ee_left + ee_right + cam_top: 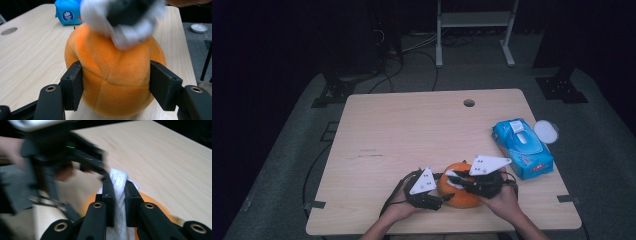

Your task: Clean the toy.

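Here's the orange plush pumpkin, sitting on the pale worktop close to the near edge, and everything turns on it. The left tool has it from the side: its two black jaws bracket the soft body, both pads look pressed into the plush, so I call that a steadying grip. The right tool is over the top of the pumpkin, jaws pinched tight on a white wipe, which bunches up between them and trails down onto the orange surface.

So the step in hand, as I read it, is wiping the pumpkin: one tool braces, the other rubs. In the left gripper view the wipe and right tool blur across the crown, which suits a stroke in progress. The next move calls for keeping the brace firm while the wipe is drawn across the plush, light enough not to roll or dent it, with the wipe kept in contact rather than the hard jaws.

The count: one pumpkin, one wipe in the jaws, two tools, two hands. To the right of the pumpkin, a little farther back, lies one blue pack of wipes, and past that, off the worktop's edge, one small white round lid. One round hole marks the worktop's far side, well apart from the pumpkin.
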`<state>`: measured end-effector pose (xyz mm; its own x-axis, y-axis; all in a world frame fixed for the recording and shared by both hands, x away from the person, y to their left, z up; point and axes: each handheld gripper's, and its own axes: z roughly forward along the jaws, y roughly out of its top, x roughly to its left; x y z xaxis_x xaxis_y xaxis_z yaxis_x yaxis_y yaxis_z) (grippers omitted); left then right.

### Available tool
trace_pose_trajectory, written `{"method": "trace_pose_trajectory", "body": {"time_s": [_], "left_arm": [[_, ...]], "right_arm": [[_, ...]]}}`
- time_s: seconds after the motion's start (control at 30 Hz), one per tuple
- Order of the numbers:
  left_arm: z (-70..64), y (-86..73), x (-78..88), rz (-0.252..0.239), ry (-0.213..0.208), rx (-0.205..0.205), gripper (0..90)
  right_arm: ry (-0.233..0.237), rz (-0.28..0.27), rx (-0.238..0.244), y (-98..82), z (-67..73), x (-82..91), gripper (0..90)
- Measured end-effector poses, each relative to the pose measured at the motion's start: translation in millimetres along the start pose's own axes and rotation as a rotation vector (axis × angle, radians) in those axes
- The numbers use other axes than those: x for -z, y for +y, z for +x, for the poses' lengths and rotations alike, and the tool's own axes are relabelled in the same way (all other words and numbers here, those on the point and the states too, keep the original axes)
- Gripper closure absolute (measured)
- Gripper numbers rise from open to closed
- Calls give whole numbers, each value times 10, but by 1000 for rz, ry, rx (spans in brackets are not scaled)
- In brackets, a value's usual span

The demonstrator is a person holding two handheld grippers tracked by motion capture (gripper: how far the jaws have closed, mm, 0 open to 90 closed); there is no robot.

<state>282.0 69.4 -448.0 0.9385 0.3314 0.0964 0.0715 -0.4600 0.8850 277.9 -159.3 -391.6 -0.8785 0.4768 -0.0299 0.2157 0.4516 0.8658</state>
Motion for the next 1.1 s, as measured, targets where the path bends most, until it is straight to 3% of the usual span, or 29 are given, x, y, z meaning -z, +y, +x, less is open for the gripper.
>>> {"method": "trace_pose_trajectory", "body": {"time_s": [0.03, 0.1, 0.13, 0.23, 0.3, 0.37, 0.47, 0.53, 0.6, 0.67, 0.73, 0.83, 0.93, 1.1], "left_arm": [[12, -9, 0, -1, -3, 8, 342], [43, -12, -4, -9, -9, 59, 281], [63, -5, -6, -26, -19, 111, 232], [97, 6, -17, -47, -46, 200, 119], [94, 6, -26, -43, -53, 218, 119], [45, 17, -20, -32, -45, 166, 216], [-35, 56, -24, -28, -34, 83, 273], [-74, 68, -26, -17, -23, 40, 296], [-64, 51, -18, -8, -18, 41, 309], [-35, 21, -7, -8, -26, 57, 312], [-21, 5, 0, -7, -30, 63, 312], [-22, 7, -14, -14, -42, 67, 313], [-53, 36, -34, -13, -37, 48, 314], [-47, 11, -19, 1, -38, 48, 312]], "right_arm": [[-39, 14, -10, -38, -83, 24, 808], [-53, 28, -54, -124, -209, 54, 808], [-49, 32, -68, -153, -235, 60, 808], [-18, 33, -95, -195, -219, 59, 808], [-6, 41, -71, -178, -154, 31, 808], [4, 47, -41, -142, -60, -14, 808], [44, 10, -16, -67, 64, -30, 808], [50, 13, 19, -10, 148, -66, 808], [40, 26, 27, 3, 142, -84, 808], [16, 27, 15, -24, 49, -51, 808], [-29, 31, -11, -81, -74, 32, 808], [-42, 42, -54, -182, -177, 121, 807], [-51, 43, -40, -180, -130, 135, 808], [35, 22, -15, -86, 48, -9, 807]]}}
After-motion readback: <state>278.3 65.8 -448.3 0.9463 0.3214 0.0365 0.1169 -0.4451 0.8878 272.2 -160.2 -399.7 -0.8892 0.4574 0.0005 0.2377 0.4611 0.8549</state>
